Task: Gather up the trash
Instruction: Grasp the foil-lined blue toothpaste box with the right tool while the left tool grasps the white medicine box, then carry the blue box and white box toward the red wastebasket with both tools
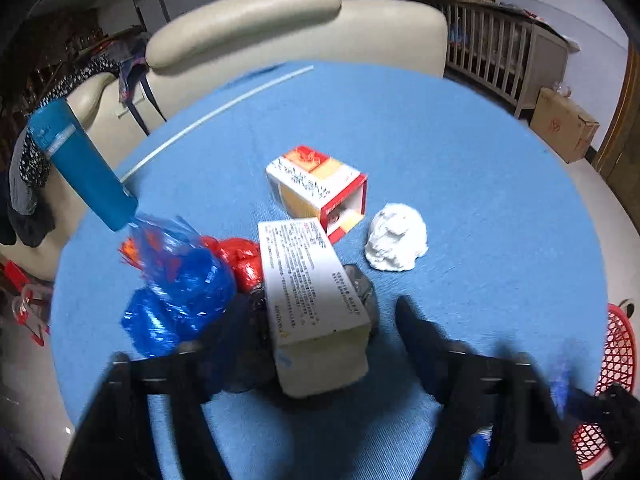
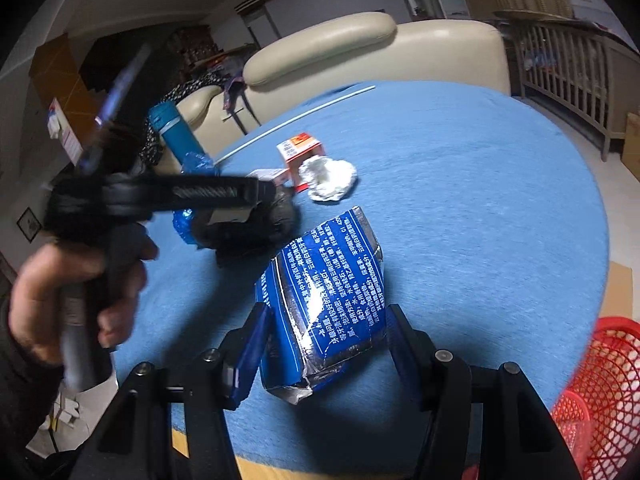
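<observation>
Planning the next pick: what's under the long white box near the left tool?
The long white box rests on a dark crumpled bag, beside red wrapping. Anything further beneath it is covered.

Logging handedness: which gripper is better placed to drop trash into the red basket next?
Right: the right gripper grips the blue carton beside the red basket; the left gripper is open.

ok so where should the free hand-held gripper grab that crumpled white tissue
Take the crumpled white tissue across its raised middle, coming from above with the fingers either side. It sits as a soft mound on the blue tablecloth, clear space to its right; the red and white carton lies close on its left, so keep the fingers off that side.
</observation>
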`<state>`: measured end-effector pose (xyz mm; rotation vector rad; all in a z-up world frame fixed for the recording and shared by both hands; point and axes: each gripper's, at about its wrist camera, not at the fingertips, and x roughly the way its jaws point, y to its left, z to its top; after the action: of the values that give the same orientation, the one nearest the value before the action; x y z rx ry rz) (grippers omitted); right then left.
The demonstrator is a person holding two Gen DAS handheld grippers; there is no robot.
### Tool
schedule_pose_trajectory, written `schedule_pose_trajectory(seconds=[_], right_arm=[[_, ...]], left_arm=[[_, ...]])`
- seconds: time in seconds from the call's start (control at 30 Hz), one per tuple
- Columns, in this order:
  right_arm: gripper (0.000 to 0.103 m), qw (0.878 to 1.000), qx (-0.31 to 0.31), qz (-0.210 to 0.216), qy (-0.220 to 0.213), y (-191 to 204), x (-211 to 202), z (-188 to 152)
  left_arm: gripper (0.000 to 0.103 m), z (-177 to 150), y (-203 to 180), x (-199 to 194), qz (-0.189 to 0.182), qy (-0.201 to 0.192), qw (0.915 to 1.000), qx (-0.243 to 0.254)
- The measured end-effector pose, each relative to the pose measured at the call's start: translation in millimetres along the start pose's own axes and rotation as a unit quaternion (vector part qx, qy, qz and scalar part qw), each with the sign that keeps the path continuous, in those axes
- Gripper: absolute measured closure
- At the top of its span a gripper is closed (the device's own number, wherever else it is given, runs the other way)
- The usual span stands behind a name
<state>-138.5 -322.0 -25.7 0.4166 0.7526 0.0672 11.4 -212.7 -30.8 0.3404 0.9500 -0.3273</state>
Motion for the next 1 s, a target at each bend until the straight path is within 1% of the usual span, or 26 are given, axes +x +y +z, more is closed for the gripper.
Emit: schedule_pose_trajectory(seconds=[0.03,0.1,0.2,0.3,0.37,0.5,0.7,0.9,1.0], right_arm=[[0.042,1.0,0.003,-0.001,-0.002,-2,-3,-1],[0.042,1.0,0.007,-0.003,-0.005,-6,-6,-2],[0.042,1.0,0.013,-0.004,-0.006,-8,-6,-3],[0.042,1.0,0.016,-0.001,-0.008,-5,-5,-3],[0.042,1.0,0.015,0.002,-0.009,0,-4,-3],[0.042,1.0,0.004,0.005,-0.012,13,-3,-1],[0.042,1.0,-0.01,0.006,-0.017,31,-5,2],[0.042,1.0,-0.017,0.008,-0.02,43,-9,2],[0.042,1.0,-0.019,0.007,-0.02,46,-10,0]], left_arm=[[0.051,-2,3,1,-0.005,0.002,1.0,-0.006],[0.051,-8,13,-8,-0.019,-0.019,0.9995,-0.018],[0.051,-20,29,-31,-0.042,-0.051,0.9972,-0.036],[0.051,-35,44,-51,-0.059,-0.065,0.9944,-0.059],[0.051,-47,52,-62,-0.062,-0.074,0.9931,-0.067],[0.051,-69,63,-72,-0.064,-0.077,0.9917,-0.08],[0.051,-103,71,-76,-0.063,-0.064,0.9912,-0.097],[0.051,-121,84,-79,-0.061,-0.061,0.9898,-0.114],[0.051,-123,91,-87,-0.066,-0.071,0.9876,-0.123]])
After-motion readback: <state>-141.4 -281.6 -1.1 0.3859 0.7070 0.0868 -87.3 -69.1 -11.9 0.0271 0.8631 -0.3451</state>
